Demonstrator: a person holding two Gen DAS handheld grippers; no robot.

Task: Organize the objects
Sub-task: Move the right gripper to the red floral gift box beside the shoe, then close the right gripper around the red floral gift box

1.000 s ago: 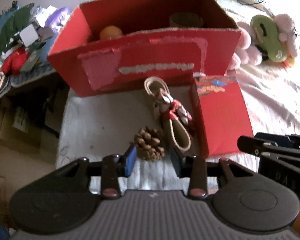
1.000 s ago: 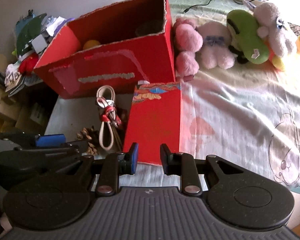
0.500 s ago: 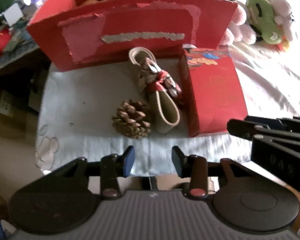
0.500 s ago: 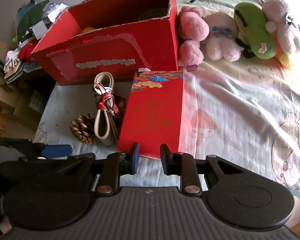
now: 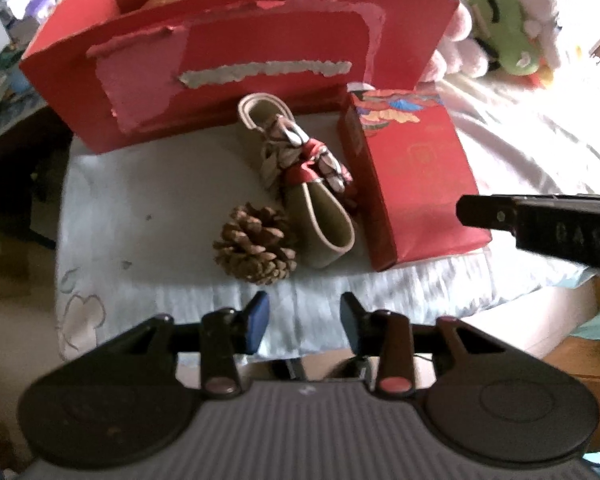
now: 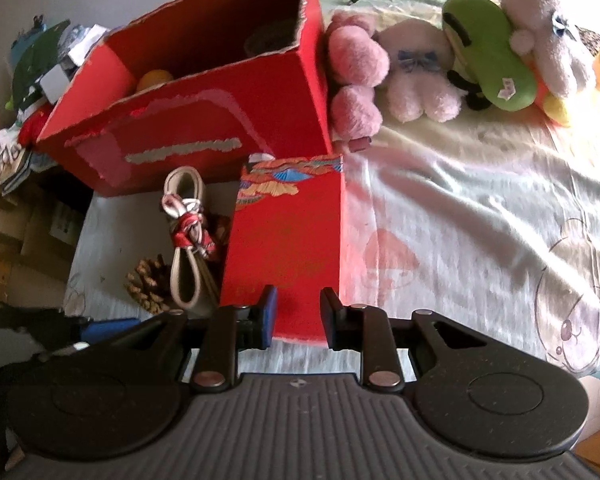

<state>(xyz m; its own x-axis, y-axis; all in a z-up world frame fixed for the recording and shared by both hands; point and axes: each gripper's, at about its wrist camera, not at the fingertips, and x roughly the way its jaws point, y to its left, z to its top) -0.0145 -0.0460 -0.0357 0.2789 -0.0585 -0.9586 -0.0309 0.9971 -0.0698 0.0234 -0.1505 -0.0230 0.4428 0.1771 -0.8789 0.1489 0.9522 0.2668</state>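
A brown pine cone (image 5: 256,245) lies on the pale sheet, with a beige strap bundle tied with red ribbon (image 5: 300,168) beside it and a flat red gift box (image 5: 412,176) to the right. A big open red cardboard box (image 5: 236,68) stands behind them. My left gripper (image 5: 303,316) is open and empty, just short of the pine cone. My right gripper (image 6: 298,312) is open and empty over the near end of the gift box (image 6: 288,248). The pine cone (image 6: 150,286), strap bundle (image 6: 188,236) and cardboard box (image 6: 204,120) show left of it.
Pink, white and green plush toys (image 6: 440,60) lie along the back right of the bed. Cluttered shelves (image 6: 28,80) stand at the left. The bed edge (image 5: 380,320) drops off just below the objects. An orange ball (image 6: 154,80) sits inside the cardboard box.
My left gripper has pulled back from the pine cone, which was between its fingers a second ago. My right gripper has moved forward over the near end of the gift box.
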